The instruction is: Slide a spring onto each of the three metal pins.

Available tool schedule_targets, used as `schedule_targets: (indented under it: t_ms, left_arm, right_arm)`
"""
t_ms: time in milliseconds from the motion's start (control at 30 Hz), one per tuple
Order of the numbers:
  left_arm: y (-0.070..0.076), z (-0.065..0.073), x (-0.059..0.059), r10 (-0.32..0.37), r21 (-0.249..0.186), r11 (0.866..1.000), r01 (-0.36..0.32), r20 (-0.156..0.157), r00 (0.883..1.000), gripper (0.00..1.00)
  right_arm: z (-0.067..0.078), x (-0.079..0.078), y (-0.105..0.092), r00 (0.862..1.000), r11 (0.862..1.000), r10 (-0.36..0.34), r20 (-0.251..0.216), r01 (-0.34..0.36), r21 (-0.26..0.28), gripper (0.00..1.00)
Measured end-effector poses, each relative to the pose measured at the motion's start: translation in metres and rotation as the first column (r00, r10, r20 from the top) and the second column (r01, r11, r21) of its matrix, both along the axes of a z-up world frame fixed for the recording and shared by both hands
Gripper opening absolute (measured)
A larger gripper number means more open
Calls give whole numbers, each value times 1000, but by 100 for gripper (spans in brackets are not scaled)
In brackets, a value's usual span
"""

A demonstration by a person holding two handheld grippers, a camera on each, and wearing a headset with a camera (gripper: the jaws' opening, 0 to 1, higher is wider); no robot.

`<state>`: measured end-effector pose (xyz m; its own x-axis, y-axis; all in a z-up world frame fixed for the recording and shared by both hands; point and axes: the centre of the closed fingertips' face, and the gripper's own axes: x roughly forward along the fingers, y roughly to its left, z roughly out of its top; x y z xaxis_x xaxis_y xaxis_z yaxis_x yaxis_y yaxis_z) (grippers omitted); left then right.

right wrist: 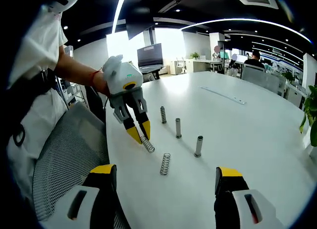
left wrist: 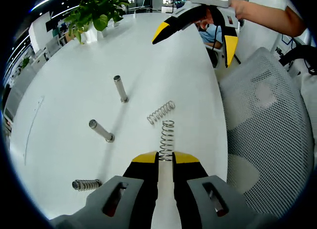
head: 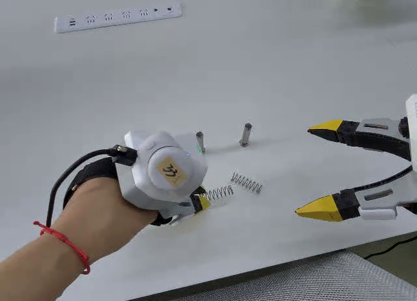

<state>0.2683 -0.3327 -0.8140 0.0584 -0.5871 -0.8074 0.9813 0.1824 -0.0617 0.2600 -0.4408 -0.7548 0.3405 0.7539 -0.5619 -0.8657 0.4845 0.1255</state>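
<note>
My left gripper (left wrist: 166, 157) is shut on the end of a small steel spring (left wrist: 167, 135), held low over the white table. A second spring (left wrist: 161, 112) lies loose just beyond it. Two bare metal pins (left wrist: 120, 88) (left wrist: 101, 131) stand on the table, and a third pin (left wrist: 86, 185) wears a spring. In the head view the held spring (head: 218, 193) sticks out of the left gripper (head: 202, 201), the loose spring (head: 246, 182) lies beside it, and two pins (head: 200, 142) (head: 245, 134) stand behind. My right gripper (head: 313, 169) hangs open to the right, holding nothing.
A white power strip (head: 117, 17) lies at the far left of the table (head: 293, 66). A grey mesh chair (head: 313, 278) sits below the table's near edge. A potted plant (left wrist: 96, 13) stands at the far end.
</note>
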Motion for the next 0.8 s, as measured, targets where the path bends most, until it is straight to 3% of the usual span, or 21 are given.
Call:
schedule_targets:
  t_ms: [233,600,800]
  left_arm:
    - [1,22,1,48,-81,996,-48,-1,999,6]
    - [9,54,3,104,-192,977,-98,20,994,6]
    - [14,66,2,122,-251,962,-111,28,992,6]
  right_arm:
    - [9,-1,14,999,999,31,7,-31,13,77]
    - [25,1,43,996,995,89,14,-89,33,68]
    - [39,4,62,994,991,107,23,-108,74,60]
